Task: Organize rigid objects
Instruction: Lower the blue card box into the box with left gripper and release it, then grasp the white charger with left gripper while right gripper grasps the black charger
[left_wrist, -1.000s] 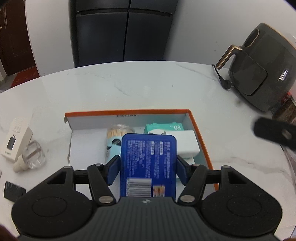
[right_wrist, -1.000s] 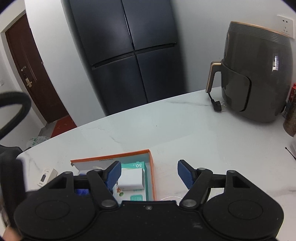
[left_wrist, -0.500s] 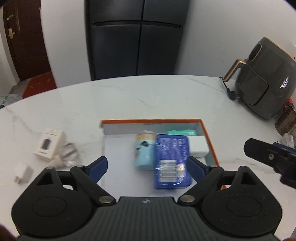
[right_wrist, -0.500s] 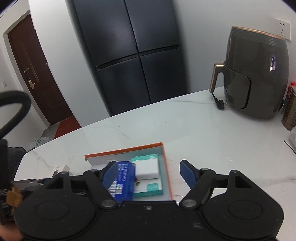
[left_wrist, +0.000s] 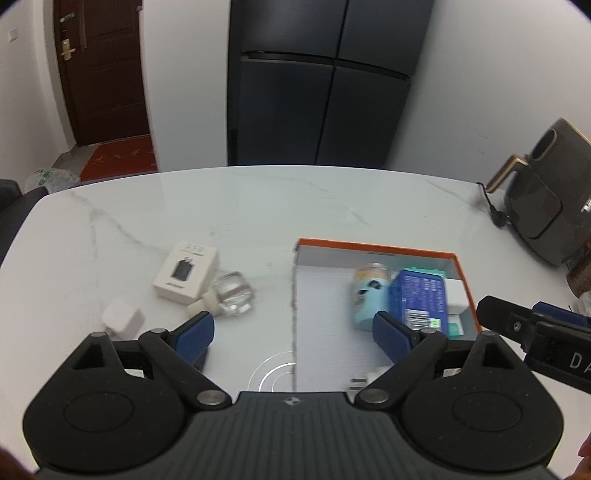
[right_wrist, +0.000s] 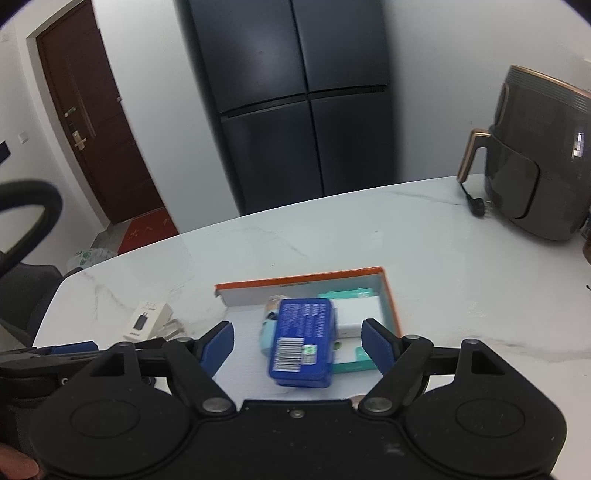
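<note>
An orange-rimmed box (left_wrist: 376, 246) (right_wrist: 306, 277) lies on the white marble table. In it lie a blue tin (left_wrist: 419, 297) (right_wrist: 303, 339), a light blue toothpick jar (left_wrist: 369, 291), a white box (right_wrist: 356, 314) and a teal box (right_wrist: 349, 293). My left gripper (left_wrist: 293, 332) is open and empty, above the box's left edge. My right gripper (right_wrist: 297, 343) is open and empty, above the blue tin. Left of the box lie a white charger box (left_wrist: 184, 273) (right_wrist: 146, 319), a clear perfume bottle (left_wrist: 231, 299) and a white cube plug (left_wrist: 122, 319).
A dark air fryer (left_wrist: 546, 210) (right_wrist: 535, 151) with its plug and cord (right_wrist: 476, 203) stands at the table's right. A black fridge (left_wrist: 317, 81) and a brown door (left_wrist: 99, 70) are behind. A black chair (right_wrist: 26, 299) stands at the left.
My left gripper opened and let go of the blue tin, which now lies in the box. The left gripper pulled back and swung left. The right gripper moved over the box.
</note>
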